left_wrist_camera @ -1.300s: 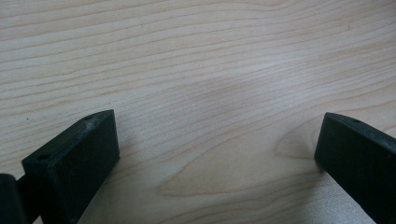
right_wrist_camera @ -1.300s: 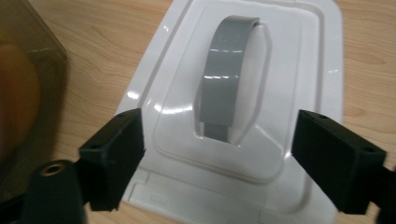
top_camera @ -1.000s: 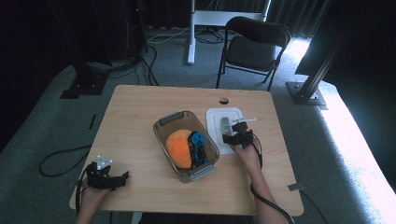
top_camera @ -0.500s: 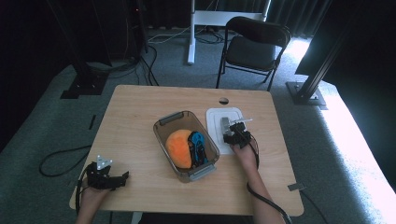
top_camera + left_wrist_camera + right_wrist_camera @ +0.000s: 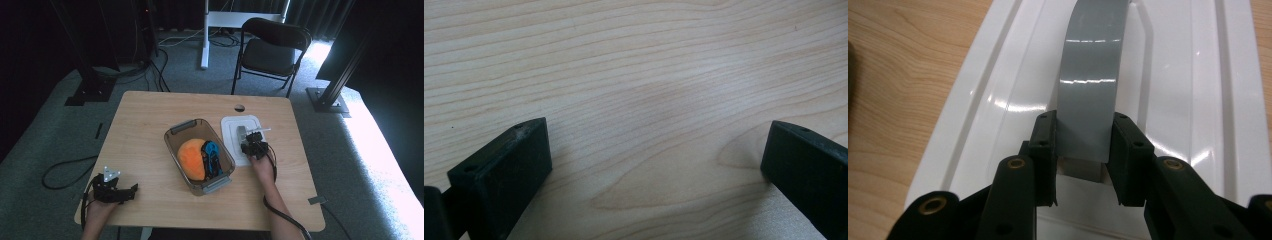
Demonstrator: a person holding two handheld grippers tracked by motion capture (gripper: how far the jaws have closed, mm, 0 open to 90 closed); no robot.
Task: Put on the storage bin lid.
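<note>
A white box lid [image 5: 235, 131] lies flat on the table to the right of a clear plastic bin [image 5: 176, 131]. The lid carries a grey arched handle [image 5: 1091, 75]. My right gripper [image 5: 1083, 150] has just been closing and is now shut on that grey handle, with a jaw on each side of it; in the high view the right gripper [image 5: 251, 146] sits over the lid's near half. The bin holds an orange ball [image 5: 190, 157] and a blue and black object [image 5: 211, 156]. My left gripper [image 5: 131, 191] rests open on bare wood near the table's front left corner.
The wooden table [image 5: 150, 115] has a small round hole [image 5: 239, 107] near its far edge. A black folding chair [image 5: 270, 50] stands behind the table. Cables trail on the carpet at the left. A grey tag [image 5: 316, 200] lies near the front right corner.
The right gripper's jaws have come together on the lid's grey handle. The left gripper has stayed where it was.
</note>
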